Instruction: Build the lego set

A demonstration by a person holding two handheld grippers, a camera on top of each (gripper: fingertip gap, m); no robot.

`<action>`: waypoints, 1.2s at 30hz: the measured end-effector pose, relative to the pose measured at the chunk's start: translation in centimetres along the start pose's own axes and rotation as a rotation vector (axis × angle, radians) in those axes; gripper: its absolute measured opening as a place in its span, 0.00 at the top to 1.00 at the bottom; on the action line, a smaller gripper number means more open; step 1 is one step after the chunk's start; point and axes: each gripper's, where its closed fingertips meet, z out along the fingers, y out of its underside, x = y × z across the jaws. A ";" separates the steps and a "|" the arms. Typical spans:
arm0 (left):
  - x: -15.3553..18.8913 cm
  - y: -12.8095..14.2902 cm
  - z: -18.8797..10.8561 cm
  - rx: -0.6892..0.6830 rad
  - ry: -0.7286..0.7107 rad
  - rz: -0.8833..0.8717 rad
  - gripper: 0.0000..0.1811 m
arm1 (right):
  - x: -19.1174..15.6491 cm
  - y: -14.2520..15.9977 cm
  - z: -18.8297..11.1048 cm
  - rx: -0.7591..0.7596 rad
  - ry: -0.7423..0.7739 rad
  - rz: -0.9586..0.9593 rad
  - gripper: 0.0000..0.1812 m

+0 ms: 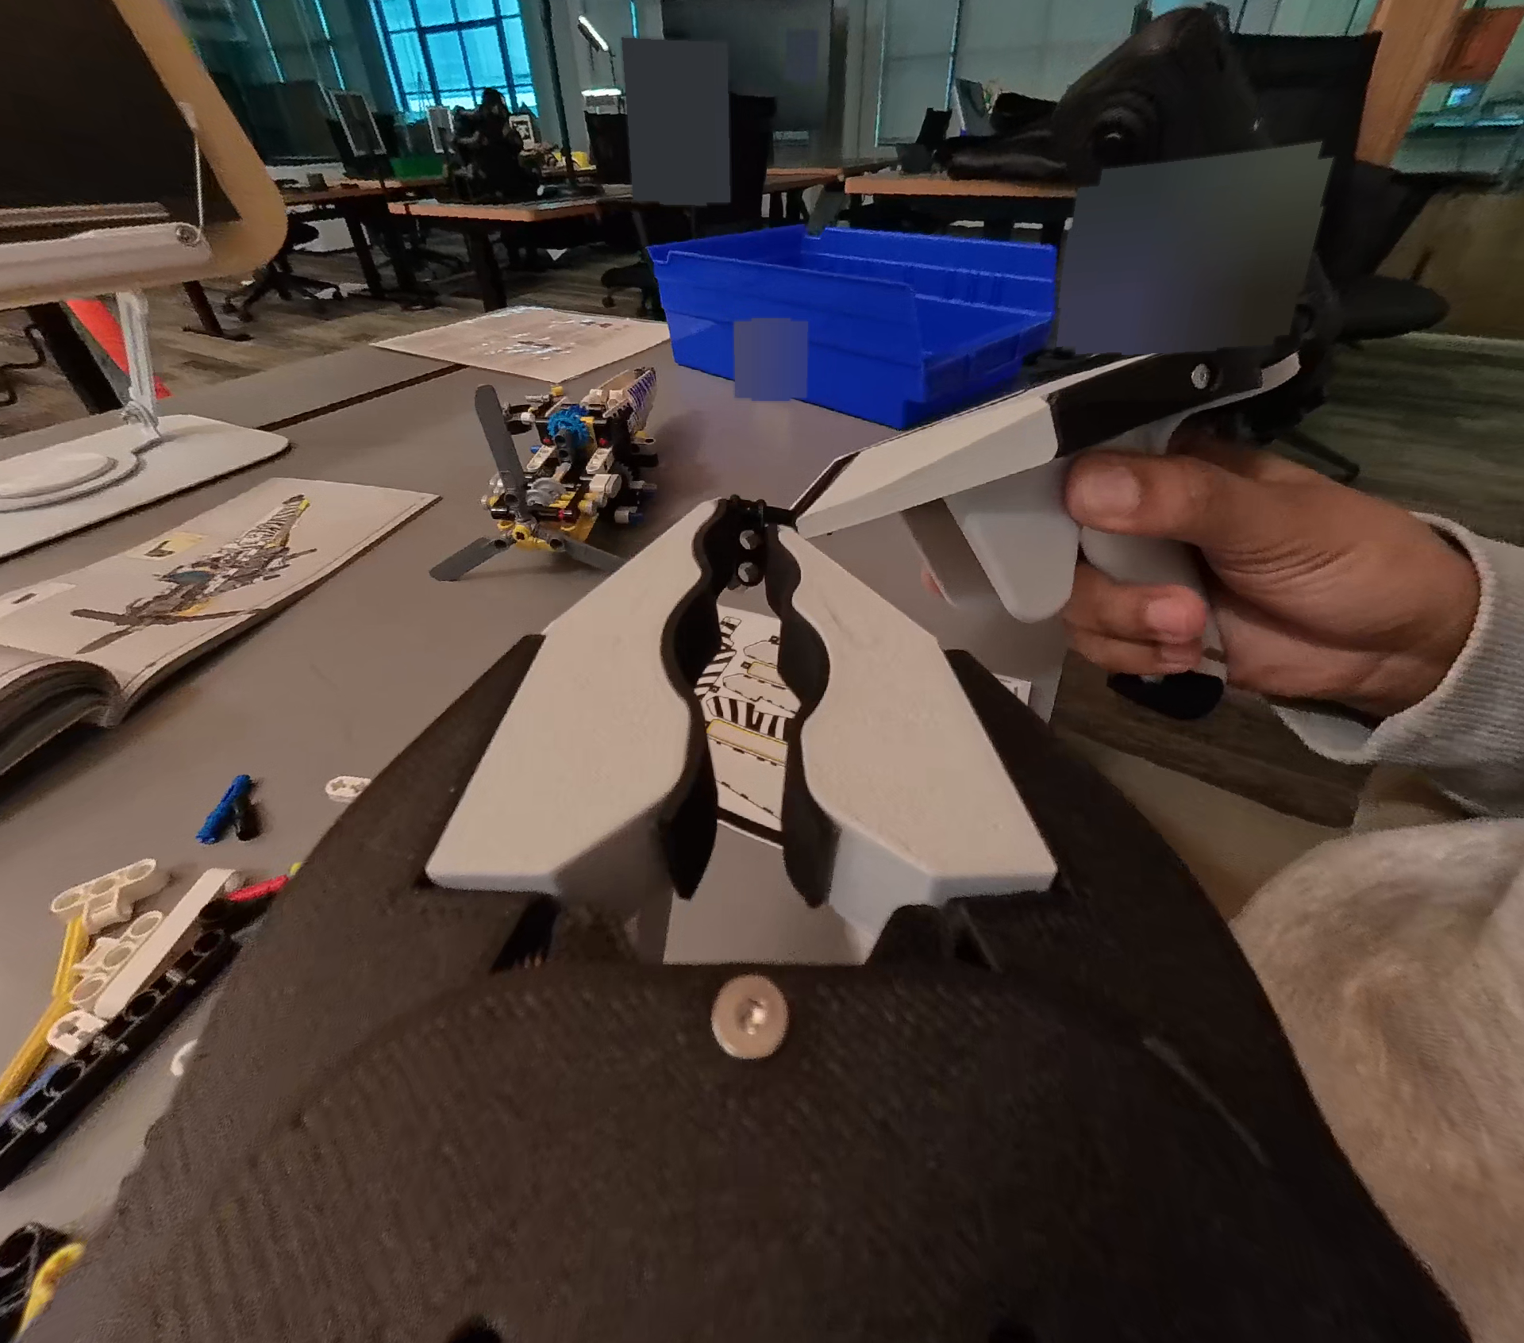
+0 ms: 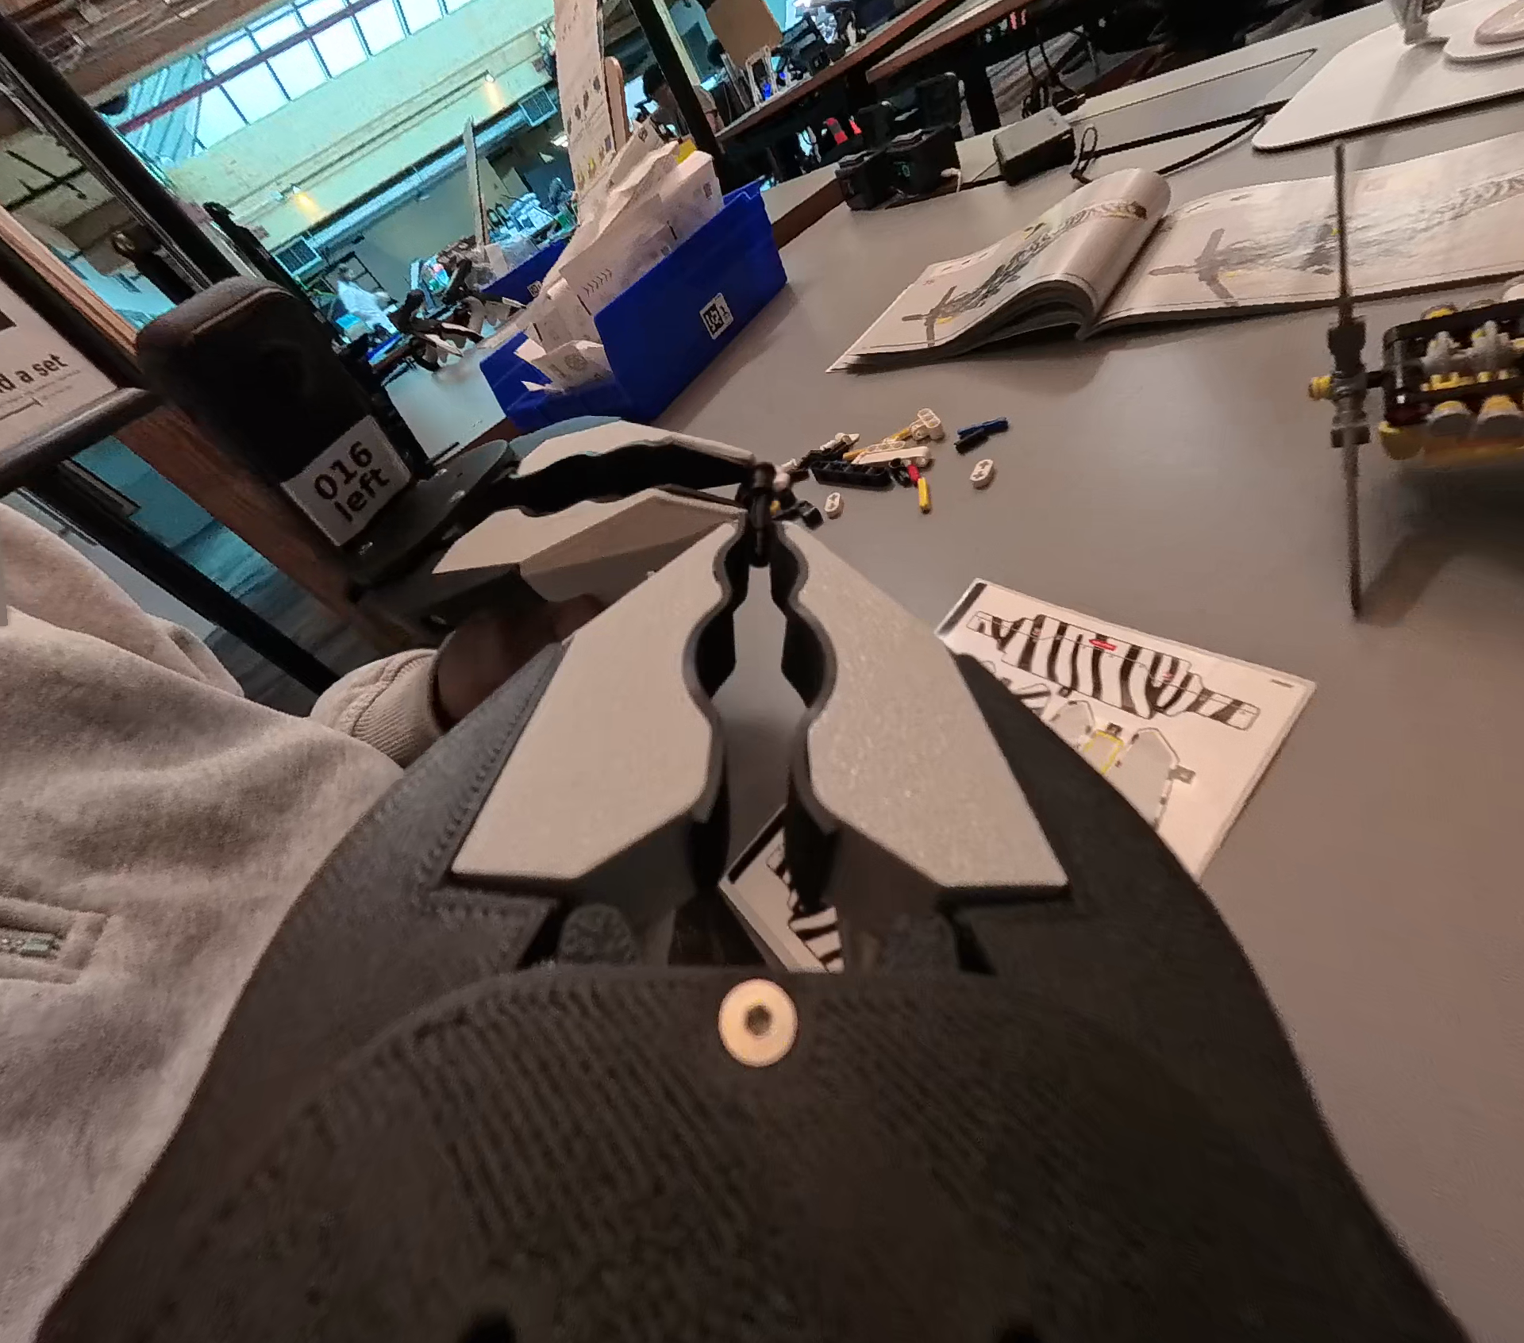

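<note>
My left gripper is shut on a small black lego beam with round holes, held above the grey table. My right gripper comes in from the right, held by a hand, and its tip meets that beam with a short black pin. In the right wrist view my right gripper is shut on the black pin, and the left gripper meets it from the left. The part-built lego plane with a grey propeller stands on the table beyond; it also shows in the right wrist view.
Loose lego pieces lie at the left, and also show in the right wrist view. An open instruction booklet lies left, a striped sticker sheet under the grippers. A blue bin stands behind, another blue bin holds paper bags, a monitor stand far left. Less than 4 cm separates the two grippers' tips.
</note>
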 end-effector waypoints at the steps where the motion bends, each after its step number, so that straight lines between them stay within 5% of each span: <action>1: 0.0 0.0 0.0 0.000 -0.003 -0.004 0.98 | 0.0 0.0 0.0 0.004 -0.003 0.006 0.99; 36: 0.1 1.4 0.5 -0.112 0.030 -0.099 0.98 | 0.9 0.8 0.3 0.042 -0.015 0.115 0.99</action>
